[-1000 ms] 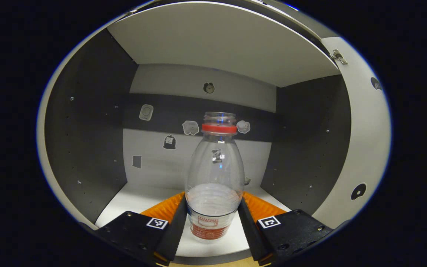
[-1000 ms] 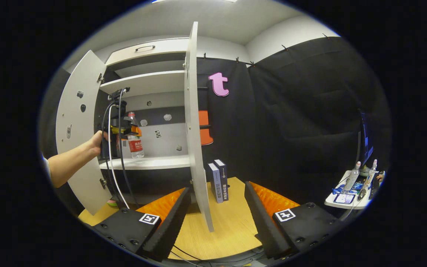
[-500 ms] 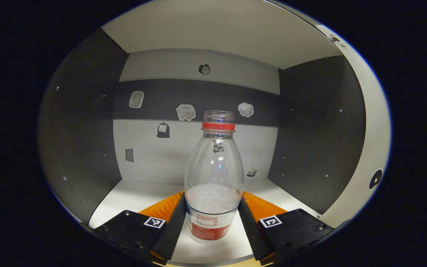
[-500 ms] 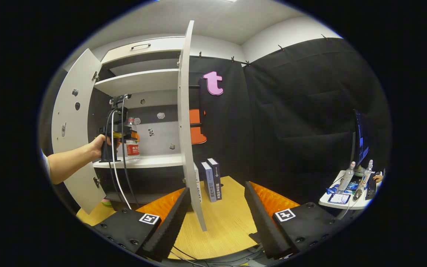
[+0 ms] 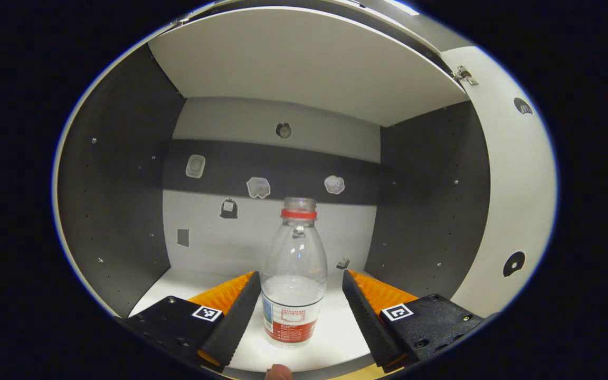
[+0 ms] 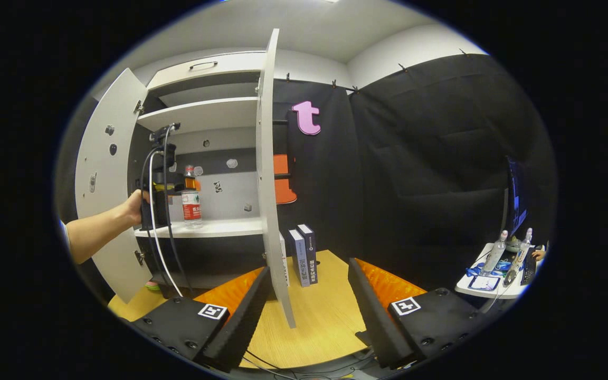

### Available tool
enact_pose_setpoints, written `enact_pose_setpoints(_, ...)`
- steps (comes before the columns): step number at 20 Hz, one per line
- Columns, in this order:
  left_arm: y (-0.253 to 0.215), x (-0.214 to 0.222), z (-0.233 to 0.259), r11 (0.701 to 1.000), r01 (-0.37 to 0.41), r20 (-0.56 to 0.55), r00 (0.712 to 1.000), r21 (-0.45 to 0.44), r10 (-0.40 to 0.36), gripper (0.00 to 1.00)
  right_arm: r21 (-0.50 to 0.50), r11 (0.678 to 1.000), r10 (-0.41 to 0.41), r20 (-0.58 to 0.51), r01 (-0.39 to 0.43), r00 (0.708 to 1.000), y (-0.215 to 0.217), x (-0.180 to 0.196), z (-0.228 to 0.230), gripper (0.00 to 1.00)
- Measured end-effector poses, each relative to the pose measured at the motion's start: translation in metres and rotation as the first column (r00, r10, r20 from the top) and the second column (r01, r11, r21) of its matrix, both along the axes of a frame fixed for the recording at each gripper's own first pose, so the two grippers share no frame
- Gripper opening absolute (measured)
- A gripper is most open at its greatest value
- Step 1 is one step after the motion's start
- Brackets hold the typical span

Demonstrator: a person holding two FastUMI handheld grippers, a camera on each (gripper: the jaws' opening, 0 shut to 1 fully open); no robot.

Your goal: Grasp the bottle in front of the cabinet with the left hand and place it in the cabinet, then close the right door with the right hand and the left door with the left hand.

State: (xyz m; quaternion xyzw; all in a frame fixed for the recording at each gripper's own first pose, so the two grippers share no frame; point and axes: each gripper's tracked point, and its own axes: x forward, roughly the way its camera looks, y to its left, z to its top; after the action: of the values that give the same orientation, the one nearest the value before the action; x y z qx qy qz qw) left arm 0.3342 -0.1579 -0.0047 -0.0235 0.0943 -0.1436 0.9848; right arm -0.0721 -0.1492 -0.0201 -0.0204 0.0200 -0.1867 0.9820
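On the cabinet shelf (image 5: 188, 285) I see the bottle (image 5: 294, 279) upright (untouched) between my left gripper's (image 5: 300, 311) spread fingers; my right gripper (image 6: 309, 306) gapes empty beside the right door (image 6: 269, 184).

Three upright dark and pale books (image 6: 303, 254) stand side by side on the pale wooden tabletop (image 6: 325, 322). Far right, a small white side table (image 6: 486, 290) carries two clear spray bottles (image 6: 496, 250).
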Motion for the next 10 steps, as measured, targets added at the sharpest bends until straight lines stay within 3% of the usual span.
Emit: enact_pose_setpoints(10,0.034,-0.102,0.110,0.996,-0.014,0.193,0.981,-0.086,0.031,0.92,0.004,0.996,0.088,-0.010,-0.088,0.996,0.020,0.014,-0.003,0.97)
